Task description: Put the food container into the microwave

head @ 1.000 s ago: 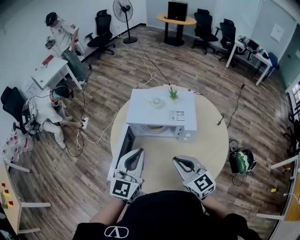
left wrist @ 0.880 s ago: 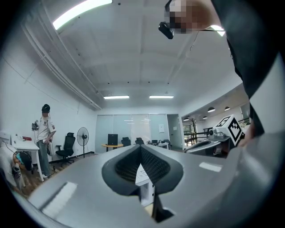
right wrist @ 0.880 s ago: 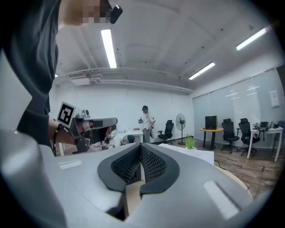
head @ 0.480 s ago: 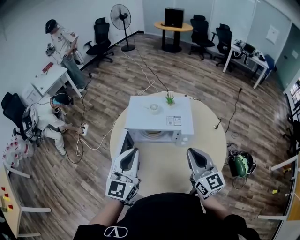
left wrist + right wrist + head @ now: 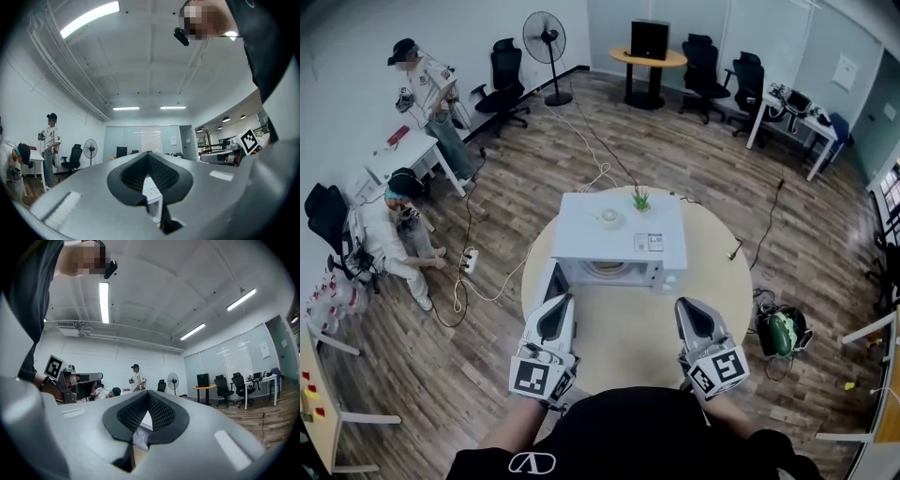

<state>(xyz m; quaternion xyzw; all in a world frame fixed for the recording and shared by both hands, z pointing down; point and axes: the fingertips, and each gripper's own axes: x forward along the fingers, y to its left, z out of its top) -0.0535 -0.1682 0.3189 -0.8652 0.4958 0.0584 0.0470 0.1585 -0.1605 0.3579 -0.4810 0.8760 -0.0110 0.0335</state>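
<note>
microwave (image 5: 621,230): white box at the middle of the round desk (image 5: 623,330), opening faces the person.
door (image 5: 546,281): open, swung out to the left.
container (image 5: 606,268): pale, round, low shape inside the cavity. Only its front strip shows under the microwave's top. Lid, contents and colour detail are too hidden to read, and I can't fully tell it from a turntable.
microwave top: small round white dish (image 5: 607,217), small green plant (image 5: 640,199) just right of it, label sticker (image 5: 649,242) near the front edge.
left gripper (image 5: 560,302): closed, black pads meeting at the tip, nothing between them. It is held over the desk's near left part, just beside the door, tips toward the microwave. Its own view shows only a sliver of white microwave (image 5: 154,196) through the gap below the pads.
right gripper (image 5: 686,306): closed too, pads together, empty. It is over the desk's near right part, clear of the microwave and well apart from the left one.
marker cubes: one on each gripper, close to the person's body.
room: wood floor, cables running off the desk, fan (image 5: 544,37) at the back, one person (image 5: 420,82) standing and one person (image 5: 397,225) sitting low at the left.
</note>
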